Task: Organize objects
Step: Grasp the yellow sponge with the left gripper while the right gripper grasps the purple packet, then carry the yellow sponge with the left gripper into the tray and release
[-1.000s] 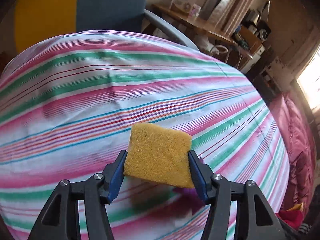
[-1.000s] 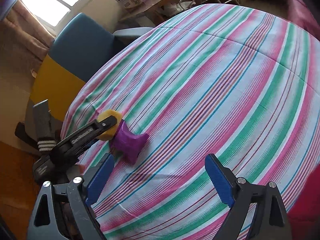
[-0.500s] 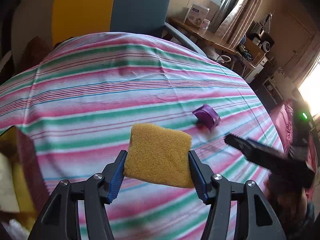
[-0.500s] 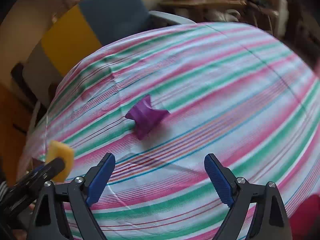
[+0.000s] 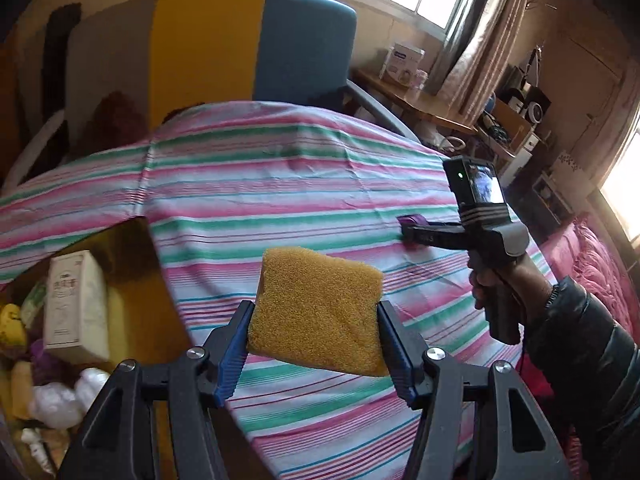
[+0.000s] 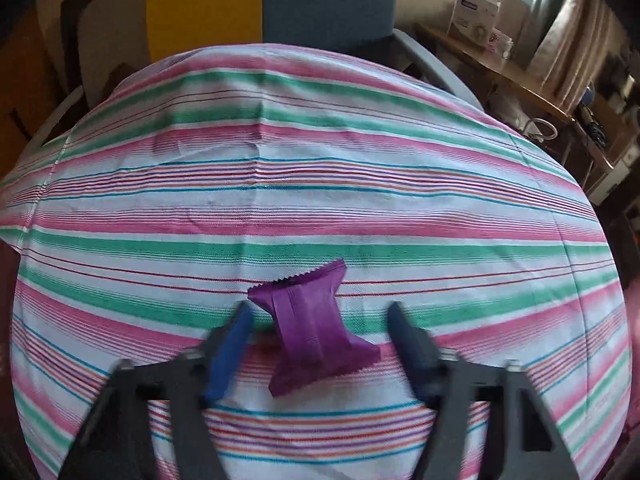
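A yellow sponge [image 5: 316,312] hangs above the striped cloth [image 5: 280,184], and my left gripper [image 5: 314,309] is shut on its two sides. A purple wrapped packet [image 6: 312,328] lies on the cloth [image 6: 320,208] between the blue pads of my right gripper [image 6: 319,309]. Those jaws are closing and blurred, with a gap still showing on each side of the packet. In the left wrist view the right gripper [image 5: 412,236] reaches down over the packet [image 5: 412,221], held by a hand [image 5: 500,284] in a dark sleeve.
An open cardboard box [image 5: 132,280] stands at the table's left edge, holding a white carton [image 5: 76,300] and several small items. A blue and yellow chair [image 5: 304,48] stands behind the table. A wooden desk [image 5: 420,100] with clutter lines the far right wall.
My left gripper has carried the sponge left and up, bringing the box into view. My right gripper has rolled, come down over the purple packet, and its jaws have narrowed around it.
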`<state>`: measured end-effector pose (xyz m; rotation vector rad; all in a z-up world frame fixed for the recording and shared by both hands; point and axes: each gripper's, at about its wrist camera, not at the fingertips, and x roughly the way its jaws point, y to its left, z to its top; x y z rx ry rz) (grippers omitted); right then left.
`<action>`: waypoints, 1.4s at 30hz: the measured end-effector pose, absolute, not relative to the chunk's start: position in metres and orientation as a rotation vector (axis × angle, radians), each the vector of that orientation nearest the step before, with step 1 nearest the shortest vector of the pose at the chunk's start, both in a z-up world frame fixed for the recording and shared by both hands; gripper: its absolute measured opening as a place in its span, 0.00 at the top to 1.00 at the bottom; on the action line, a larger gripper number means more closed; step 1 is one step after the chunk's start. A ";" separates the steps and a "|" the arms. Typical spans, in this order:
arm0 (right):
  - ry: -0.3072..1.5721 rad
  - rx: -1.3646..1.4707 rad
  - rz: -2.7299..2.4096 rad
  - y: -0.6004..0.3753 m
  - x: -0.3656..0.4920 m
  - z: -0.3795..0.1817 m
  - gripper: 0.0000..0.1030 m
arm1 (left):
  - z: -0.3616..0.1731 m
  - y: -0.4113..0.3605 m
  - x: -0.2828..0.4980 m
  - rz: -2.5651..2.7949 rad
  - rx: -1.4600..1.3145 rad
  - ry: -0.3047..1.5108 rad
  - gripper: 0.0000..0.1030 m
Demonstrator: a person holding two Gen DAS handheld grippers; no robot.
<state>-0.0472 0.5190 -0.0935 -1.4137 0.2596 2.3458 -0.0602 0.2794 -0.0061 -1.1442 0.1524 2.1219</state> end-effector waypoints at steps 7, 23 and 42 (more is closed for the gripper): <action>0.267 -1.463 2.389 0.494 -0.035 -0.097 0.70 | -0.004 0.242 -0.057 2.280 -1.102 0.223 0.41; 0.256 -1.579 2.626 0.362 -0.002 -0.090 0.70 | -0.008 0.179 -0.035 2.387 -1.101 0.207 0.40; 0.131 -1.550 2.645 0.349 0.006 -0.100 0.69 | -0.023 0.134 -0.013 2.458 -1.114 0.224 0.40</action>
